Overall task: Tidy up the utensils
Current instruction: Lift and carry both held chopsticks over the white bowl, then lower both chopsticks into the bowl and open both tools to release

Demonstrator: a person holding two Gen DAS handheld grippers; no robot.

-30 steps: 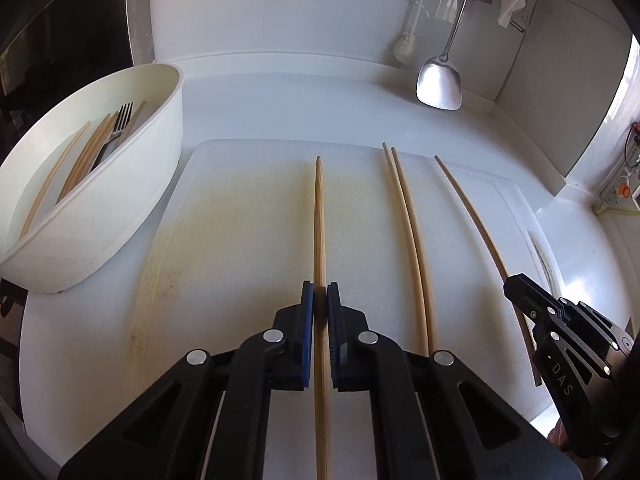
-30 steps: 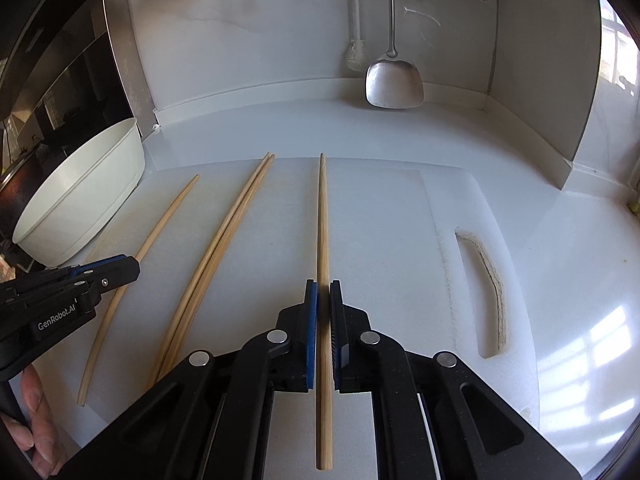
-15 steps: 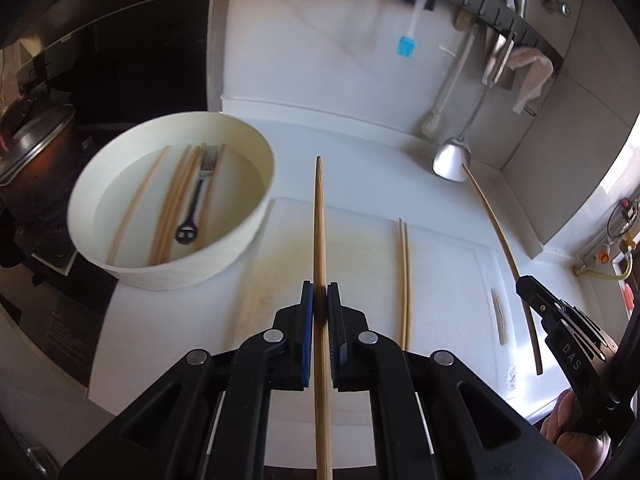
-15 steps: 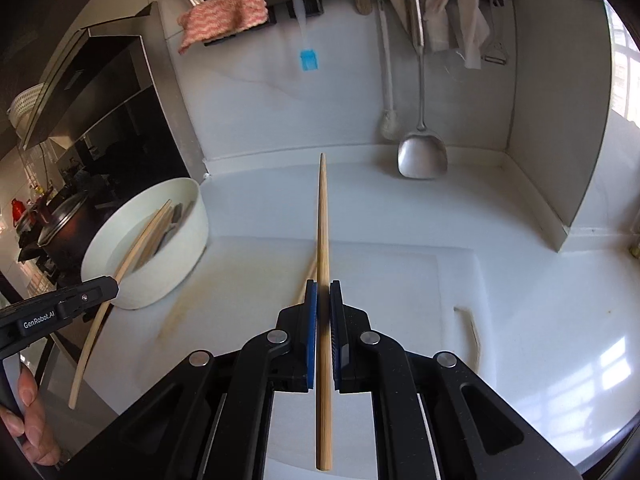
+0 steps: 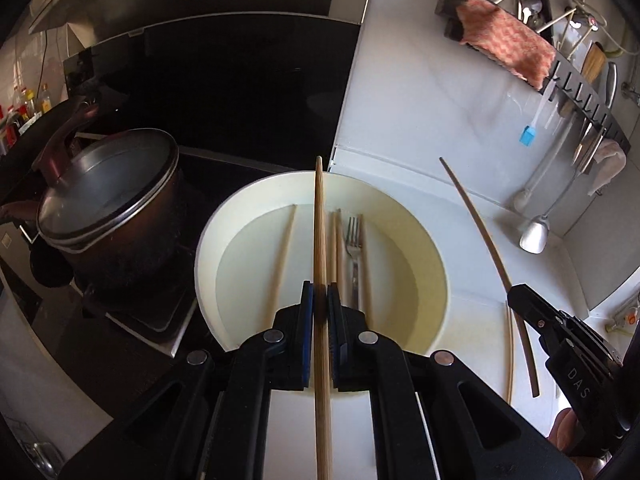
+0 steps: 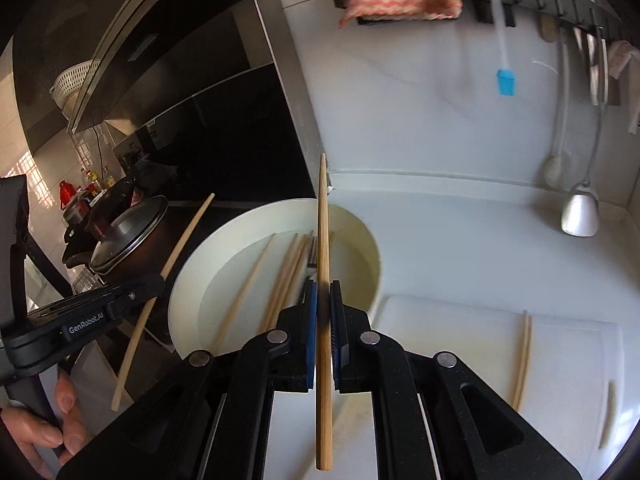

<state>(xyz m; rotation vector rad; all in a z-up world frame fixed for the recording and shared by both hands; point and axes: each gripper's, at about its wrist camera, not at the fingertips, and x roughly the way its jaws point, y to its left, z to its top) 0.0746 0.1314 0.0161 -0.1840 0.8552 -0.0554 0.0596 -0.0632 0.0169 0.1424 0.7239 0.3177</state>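
My left gripper (image 5: 320,300) is shut on a wooden chopstick (image 5: 319,220) and hangs over the white bowl (image 5: 424,248). Several chopsticks and a fork (image 5: 354,240) lie in that bowl. My right gripper (image 6: 323,300) is shut on a second chopstick (image 6: 323,220), whose tip reaches over the bowl (image 6: 224,240). Each wrist view shows the other gripper off to the side: the right gripper (image 5: 516,294) with its chopstick (image 5: 480,224), and the left gripper (image 6: 156,282) with its chopstick (image 6: 184,240). A pair of chopsticks (image 6: 524,352) lies on the white cutting board (image 6: 568,360).
A dark pot with a glass lid (image 5: 108,200) stands on the stove just left of the bowl. On the back wall a rail holds a pink cloth (image 5: 508,44), a blue brush (image 5: 527,136) and a metal spatula (image 5: 534,236). A person's hand (image 6: 40,428) grips the left tool.
Both grippers have lifted their chopsticks off the cutting board and carried them left to over the white bowl. Two chopsticks stay on the board.
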